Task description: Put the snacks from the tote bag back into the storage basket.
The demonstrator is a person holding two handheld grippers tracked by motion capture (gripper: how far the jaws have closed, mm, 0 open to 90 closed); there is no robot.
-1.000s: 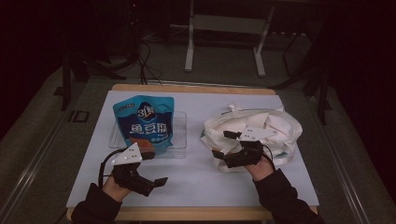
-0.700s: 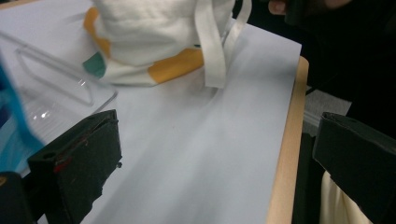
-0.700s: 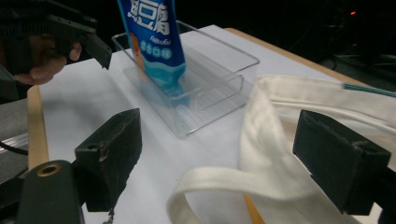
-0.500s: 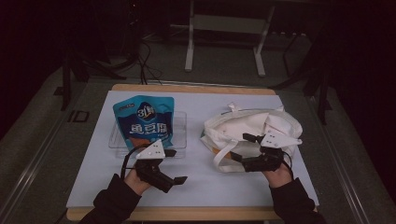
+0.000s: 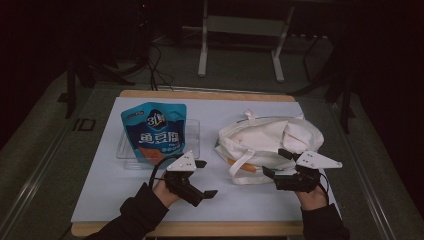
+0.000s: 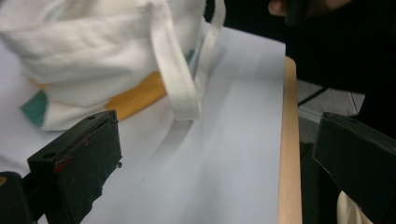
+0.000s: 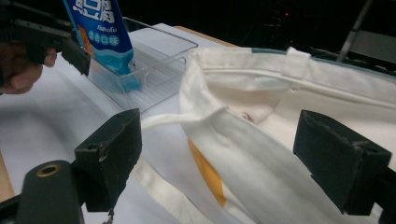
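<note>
Both sets of jaws stand wide apart, nothing between them. Left gripper (image 5: 204,178) sits on the white sheet (image 5: 150,190) near the front edge of the table (image 5: 200,229), just in front of the clear tray (image 5: 192,145), pointing right toward the tote bag (image 5: 265,137). Right gripper (image 5: 275,162) is at the bag's front-right corner, jaws aimed left along the bag's near side, close to the fabric; can't tell if a jaw touches it. Bag is white cloth with orange and green patches, slumped on the sheet right of centre, mouth partly open, one strap (image 5: 242,172) looped out toward the front. Left gripper view has that strap loop (image 6: 184,79) lying flat on the sheet ahead of the jaws, well short of them. Right gripper view looks over the bag's rim (image 7: 261,70) with the blue snack pouch (image 7: 100,32) standing upright in the tray (image 7: 159,70) beyond, pouch leaning at the tray's far-left end.
</note>
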